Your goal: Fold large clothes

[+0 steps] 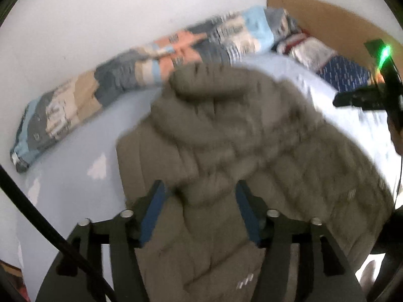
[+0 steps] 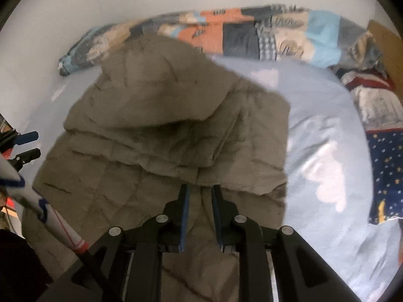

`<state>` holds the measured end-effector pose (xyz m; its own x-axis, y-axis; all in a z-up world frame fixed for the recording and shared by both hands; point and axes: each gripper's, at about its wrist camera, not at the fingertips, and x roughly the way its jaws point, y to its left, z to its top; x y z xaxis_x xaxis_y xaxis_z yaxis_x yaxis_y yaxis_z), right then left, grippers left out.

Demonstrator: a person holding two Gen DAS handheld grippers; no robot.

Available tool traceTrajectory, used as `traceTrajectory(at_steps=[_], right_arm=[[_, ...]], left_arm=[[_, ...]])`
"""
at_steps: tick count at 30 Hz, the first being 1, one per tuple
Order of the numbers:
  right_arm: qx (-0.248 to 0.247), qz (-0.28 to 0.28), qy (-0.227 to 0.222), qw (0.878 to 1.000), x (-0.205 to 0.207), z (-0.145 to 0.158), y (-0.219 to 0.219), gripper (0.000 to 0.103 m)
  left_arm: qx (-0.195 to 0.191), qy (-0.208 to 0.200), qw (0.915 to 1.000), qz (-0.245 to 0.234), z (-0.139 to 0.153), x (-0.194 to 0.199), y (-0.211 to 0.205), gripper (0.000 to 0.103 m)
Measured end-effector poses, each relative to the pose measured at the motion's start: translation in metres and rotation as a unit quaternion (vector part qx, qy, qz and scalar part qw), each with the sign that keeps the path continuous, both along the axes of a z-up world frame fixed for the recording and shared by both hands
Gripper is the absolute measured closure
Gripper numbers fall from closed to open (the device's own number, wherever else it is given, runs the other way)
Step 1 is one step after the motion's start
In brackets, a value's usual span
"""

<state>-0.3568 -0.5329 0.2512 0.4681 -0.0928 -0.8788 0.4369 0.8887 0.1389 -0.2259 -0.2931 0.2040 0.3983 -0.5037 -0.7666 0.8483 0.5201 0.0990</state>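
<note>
Quilted puffer jacket, dull olive-brown, lies on the bed, over the pale blue sheet. Hood spread flat toward the wall-side edge; body runs back toward the near edge, under both grippers. Stitched squares, soft creases, a fold ridge across the middle. Left wrist view is motion-blurred, so finer seams there are unclear.

Small pale marks on the jacket fabric in the left view; too blurred to read. No legible writing.

Left gripper: jaws parted wide, blue pads clear of the cloth, nothing pinched. Right gripper: jaws parted narrowly, jacket fabric below the gap, pads not pressing on it. Both released.

Patchwork quilt bunched along the wall-side edge, just beyond the hood. Pillows, one navy with stars, at the right end by a brown headboard. Broad bare sheet between jacket and pillows; narrower strip on the jacket's left.
</note>
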Motion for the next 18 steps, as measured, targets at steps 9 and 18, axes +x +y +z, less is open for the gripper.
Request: traceTrajectory(at_steps=[9,18], right_arm=[[0.002,-0.051,-0.11,0.993,0.092,0.06,-0.023,0.029],[0.029,-0.05,-0.003,0.998,0.155,-0.062,-0.022,0.029]], left_arm=[[-0.06,0.031,0.997,0.037,0.023,0.056,-0.137,0.037],[-0.009,0.112,0.9876,0.109,-0.111,0.089,-0.143,0.037]])
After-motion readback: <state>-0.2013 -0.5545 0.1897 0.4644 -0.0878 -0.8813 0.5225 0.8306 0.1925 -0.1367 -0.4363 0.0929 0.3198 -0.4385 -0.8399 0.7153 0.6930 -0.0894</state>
